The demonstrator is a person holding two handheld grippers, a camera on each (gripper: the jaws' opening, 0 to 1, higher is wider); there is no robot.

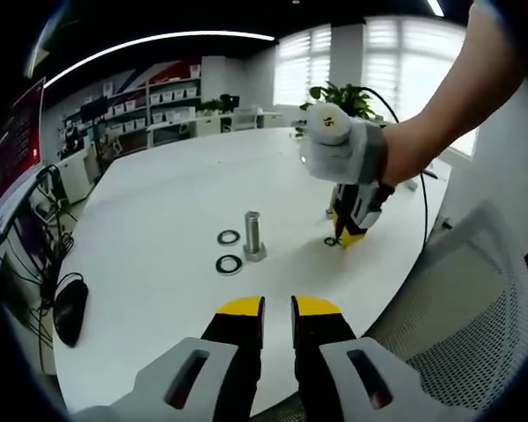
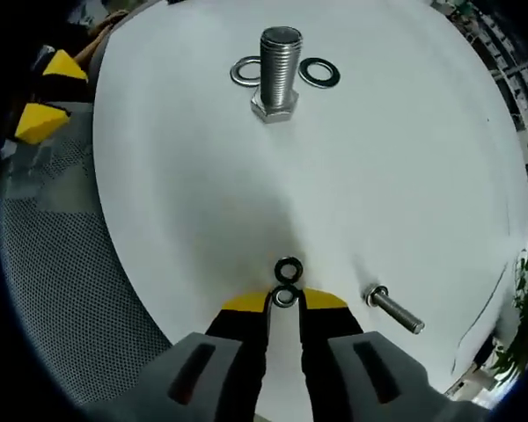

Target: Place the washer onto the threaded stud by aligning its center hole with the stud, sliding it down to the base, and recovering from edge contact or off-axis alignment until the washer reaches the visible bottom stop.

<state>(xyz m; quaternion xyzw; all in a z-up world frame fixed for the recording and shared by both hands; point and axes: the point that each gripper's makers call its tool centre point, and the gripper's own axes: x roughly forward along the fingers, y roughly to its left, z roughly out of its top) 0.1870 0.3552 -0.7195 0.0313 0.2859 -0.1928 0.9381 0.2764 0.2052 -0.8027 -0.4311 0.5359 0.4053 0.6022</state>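
Note:
A threaded stud (image 1: 253, 236) (image 2: 279, 75) stands upright on its hex head near the middle of the white table (image 1: 158, 202) (image 2: 378, 176). Two washers (image 1: 229, 236) (image 1: 229, 264) lie flat beside it, one on each side in the right gripper view (image 2: 245, 72) (image 2: 319, 73). My right gripper (image 1: 350, 233) (image 2: 286, 299) points down at the table near its edge, its jaws closed on a small washer (image 2: 286, 297). Another dark washer (image 2: 288, 266) (image 1: 332, 241) lies just past its tips. My left gripper (image 1: 277, 308) hovers short of the stud, jaws narrowly apart with nothing between them.
A small bolt (image 2: 393, 310) lies on the table right of my right gripper. A mesh chair (image 1: 475, 299) (image 2: 62, 264) stands at the table's rim. A black mouse (image 1: 70, 308) and cables sit at the table's left edge. The left gripper's yellow tips (image 2: 44, 97) show beyond the chair.

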